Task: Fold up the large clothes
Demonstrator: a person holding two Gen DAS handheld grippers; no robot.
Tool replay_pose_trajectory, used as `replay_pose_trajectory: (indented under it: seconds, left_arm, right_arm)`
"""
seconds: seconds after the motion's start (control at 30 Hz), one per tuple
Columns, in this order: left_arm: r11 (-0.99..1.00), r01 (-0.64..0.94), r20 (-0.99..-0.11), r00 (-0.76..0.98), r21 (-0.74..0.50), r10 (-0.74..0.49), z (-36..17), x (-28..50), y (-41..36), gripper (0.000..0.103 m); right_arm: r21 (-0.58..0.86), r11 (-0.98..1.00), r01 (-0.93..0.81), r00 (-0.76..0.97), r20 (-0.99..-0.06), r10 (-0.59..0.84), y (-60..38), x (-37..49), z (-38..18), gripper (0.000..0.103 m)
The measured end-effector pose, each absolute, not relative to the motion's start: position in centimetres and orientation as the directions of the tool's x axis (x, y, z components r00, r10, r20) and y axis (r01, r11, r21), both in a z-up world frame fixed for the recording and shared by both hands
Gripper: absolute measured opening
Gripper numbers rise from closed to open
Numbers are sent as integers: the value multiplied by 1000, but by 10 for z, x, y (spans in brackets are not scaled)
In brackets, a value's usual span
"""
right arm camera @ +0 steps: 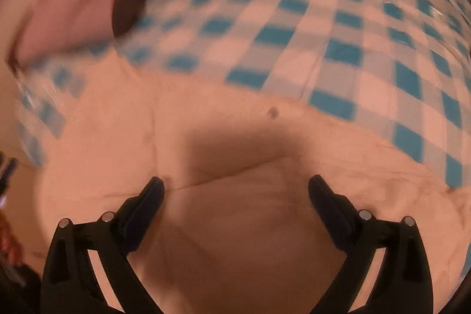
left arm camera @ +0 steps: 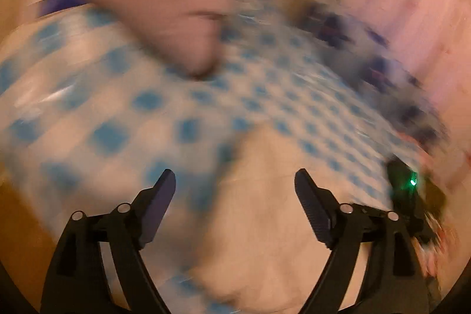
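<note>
Your left gripper (left arm camera: pixel 235 181) has its jaws spread wide with nothing between them; the pale peach fabric garment (left arm camera: pixel 273 196) lies below, running toward 6 o'clock. Your right gripper (right arm camera: pixel 235 187) is equally wide apart and empty, hovering over the same garment (right arm camera: pixel 235 240). The blue-and-white checked tablecloth (right arm camera: pixel 338 34) fills that view from 10 to 3 o'clock. The left wrist view is heavily blurred.

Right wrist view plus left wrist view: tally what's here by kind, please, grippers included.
Pale pink garments: 1, the garment lying under both grippers.
Blue-and-white checked cloths: 1, the checked cloth beneath it.
Grippers: 2, the left gripper and the right gripper, both open and empty.
Total: 4. The left view is too blurred to count more.
</note>
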State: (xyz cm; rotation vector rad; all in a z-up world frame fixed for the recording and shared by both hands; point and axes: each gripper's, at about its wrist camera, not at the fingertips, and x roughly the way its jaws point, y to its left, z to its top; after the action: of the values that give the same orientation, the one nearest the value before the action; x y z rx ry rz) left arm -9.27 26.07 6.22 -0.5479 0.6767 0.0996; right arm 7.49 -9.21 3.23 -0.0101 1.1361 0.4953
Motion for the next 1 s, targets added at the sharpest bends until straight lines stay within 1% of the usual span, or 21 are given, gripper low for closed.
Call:
replay_pose_trajectory:
  seconds: [0.03,0.07,0.13,0.2,0.23,0.27,0.3,0.33,0.37,0.4,0.43,0.63,0.67,0.73,0.8,0.87,0.9,0.93,1.0]
  left_arm:
    - [881,-173,-627,762,-440,-164,65,-64,241,81]
    - [902,-117,-638,745,-415,-197,64,-42,224,81]
    - [953,-28,-713,670,-303,-207,48,14,181,81]
    - [977,-7,-763,625,-214,-163,31,43,158,81]
    - [991,-12,-795,599,-130,-97,18,60,149,81]
    - [998,-33,-819,574,-46,-19,3,74,144,81]
    - [999,-44,-833,553,-10,16,-7,82,141,81]
    - [998,-59,-854,518,25,52,-26,90,144,83]
    - [998,-64,-861,506,17,47,-41,92,149,84]
    - [997,-71,-866,500,-19,19,-50,91,155,86]
    - [994,-87,-868,496,-62,-11,-55,91,164,87]
    - [996,-83,-866,499,-28,17,-57,86,161,87]
    - [996,-85,-863,505,-21,25,-57,86,159,87]
    - [995,-101,-839,543,-14,43,-39,71,157,87]
    - [995,-86,-796,605,-40,21,-13,43,154,87]
    - [997,-79,-776,630,-21,34,-7,28,153,87]
    - [997,-77,-783,621,-19,33,-12,28,154,88]
    - [996,-83,-813,582,-14,38,-28,35,158,88]
    - [993,-90,-843,537,-75,-15,-51,44,169,89]
  right_arm:
    - [215,905,-366,362,-864,351,-106,72,43,94]
    - [166,930,-328,411,-862,299,-131,69,53,94]
    - [106,961,-256,446,-869,215,-164,70,59,94]
    - [56,985,-164,441,-889,124,-209,74,44,94]
    - [36,991,-127,423,-902,87,-226,75,31,94]
    - [27,994,-106,403,-913,68,-240,74,21,94]
    - [23,997,-80,363,-930,51,-255,73,0,94]
    - [75,995,-66,331,-939,92,-268,70,-20,96]
    - [145,988,-51,316,-936,154,-277,67,-32,96]
    - [246,969,-22,315,-918,240,-290,64,-43,96]
    - [267,963,-20,322,-910,259,-293,63,-42,96]
    - [252,967,-26,312,-917,247,-294,58,-36,96]
    - [240,971,-18,326,-916,232,-295,53,-26,96]
    - [227,974,-28,393,-893,219,-298,44,-6,96]
    - [193,981,-28,458,-870,184,-304,26,14,96]
    - [167,986,-4,446,-882,151,-312,21,5,96]
    - [188,982,-2,384,-907,175,-316,22,-18,96]
    - [219,976,1,367,-908,203,-320,22,-30,96]
    - [270,963,23,372,-896,242,-329,19,-29,96]
